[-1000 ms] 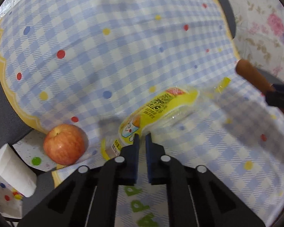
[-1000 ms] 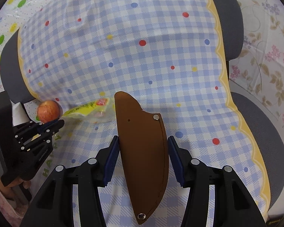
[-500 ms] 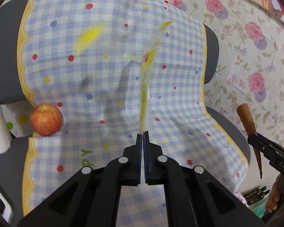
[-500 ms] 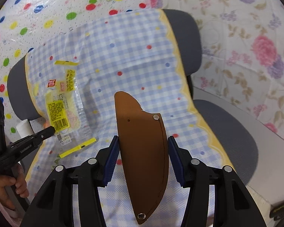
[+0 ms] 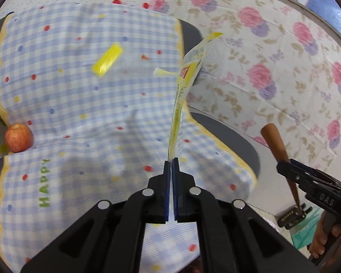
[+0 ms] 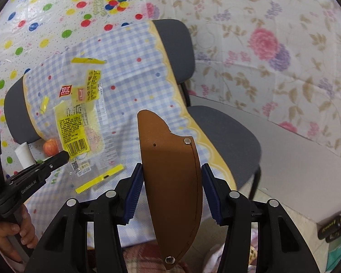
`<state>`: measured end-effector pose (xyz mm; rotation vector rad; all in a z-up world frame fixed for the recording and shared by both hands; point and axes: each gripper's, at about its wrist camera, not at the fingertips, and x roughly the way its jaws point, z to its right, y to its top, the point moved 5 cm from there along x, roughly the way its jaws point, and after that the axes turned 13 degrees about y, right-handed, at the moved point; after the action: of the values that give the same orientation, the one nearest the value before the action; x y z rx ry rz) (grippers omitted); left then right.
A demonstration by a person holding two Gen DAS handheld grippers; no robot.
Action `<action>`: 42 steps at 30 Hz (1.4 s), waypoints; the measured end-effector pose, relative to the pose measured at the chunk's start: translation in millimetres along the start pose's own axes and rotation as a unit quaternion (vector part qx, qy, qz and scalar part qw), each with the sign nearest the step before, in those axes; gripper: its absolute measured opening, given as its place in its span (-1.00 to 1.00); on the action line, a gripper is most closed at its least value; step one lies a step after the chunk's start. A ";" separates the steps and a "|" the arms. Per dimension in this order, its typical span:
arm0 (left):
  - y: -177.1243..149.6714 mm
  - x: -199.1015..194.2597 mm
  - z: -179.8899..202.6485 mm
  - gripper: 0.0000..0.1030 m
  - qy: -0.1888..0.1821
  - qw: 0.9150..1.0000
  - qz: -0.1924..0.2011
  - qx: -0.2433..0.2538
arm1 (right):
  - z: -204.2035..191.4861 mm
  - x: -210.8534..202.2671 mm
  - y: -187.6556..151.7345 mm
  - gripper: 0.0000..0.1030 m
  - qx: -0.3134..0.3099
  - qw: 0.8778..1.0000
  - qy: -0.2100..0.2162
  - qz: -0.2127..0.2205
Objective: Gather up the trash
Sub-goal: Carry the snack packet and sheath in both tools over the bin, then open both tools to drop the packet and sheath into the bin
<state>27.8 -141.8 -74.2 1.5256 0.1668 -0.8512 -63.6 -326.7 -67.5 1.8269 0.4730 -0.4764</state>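
Hanging above the checked cloth (image 5: 84, 104), the yellow wrapper (image 5: 178, 113) is being pinched at its lower edge by the clenched left gripper (image 5: 170, 163). Right gripper (image 6: 171, 177) is clamping a brown sheath (image 6: 172, 182). An apple (image 5: 18, 137) is sitting at the cloth's left edge, a white roll (image 6: 23, 157) beside it. Floral wallpaper (image 5: 272, 79) is lining the wall behind the cloth.

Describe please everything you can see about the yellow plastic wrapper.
The wrapper is a thin, flat, apparently empty food packet of clear film with yellow printed panels, a red logo, a barcode and serrated yellow end seals. It is crumpled and hangs in the air above the checked cloth, touching nothing else. The left gripper is shut on one edge, so in the left wrist view it appears edge-on, rising from the fingers.
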 end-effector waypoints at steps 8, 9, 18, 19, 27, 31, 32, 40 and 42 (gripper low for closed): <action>-40.9 -22.0 78.5 -1.00 -0.073 0.996 -0.003 0.047 | 38.7 -60.7 -38.3 0.02 0.023 0.998 -0.055 0.011; -45.6 -23.3 86.6 -1.00 -0.081 0.995 -0.006 0.053 | 44.1 -69.5 -44.7 0.02 0.027 0.998 -0.064 0.011; -91.6 -31.8 160.5 -1.00 -0.152 0.981 -0.034 0.116 | 84.9 -122.0 -100.1 0.02 0.070 0.989 -0.128 0.003; -94.9 -32.6 167.3 -1.00 -0.157 0.979 -0.038 0.121 | 90.2 -126.6 -107.0 0.02 0.076 0.988 -0.136 0.002; -133.5 -35.3 216.2 -1.00 -0.191 0.966 -0.060 0.162 | 118.8 -147.8 -144.5 0.03 0.114 0.979 -0.170 -0.001; -143.1 -35.1 229.8 -1.00 -0.192 0.963 -0.067 0.179 | 129.9 -148.6 -151.3 0.03 0.126 0.977 -0.173 0.002; -144.3 -33.8 232.9 -1.00 -0.190 0.962 -0.068 0.183 | 133.1 -147.7 -151.5 0.03 0.129 0.976 -0.174 0.002; -145.4 -21.6 246.3 -0.89 -0.185 0.959 -0.087 0.197 | 156.6 -135.8 -160.2 0.28 0.162 0.975 -0.155 0.001; -146.8 -18.9 247.9 -0.44 -0.182 0.959 -0.090 0.199 | 159.5 -135.7 -161.5 0.35 0.167 0.973 -0.158 0.003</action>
<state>-170.5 -334.7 -156.9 1.7086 -0.1493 -1.3583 -278.4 -444.1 -167.5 2.0222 0.1745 -0.8681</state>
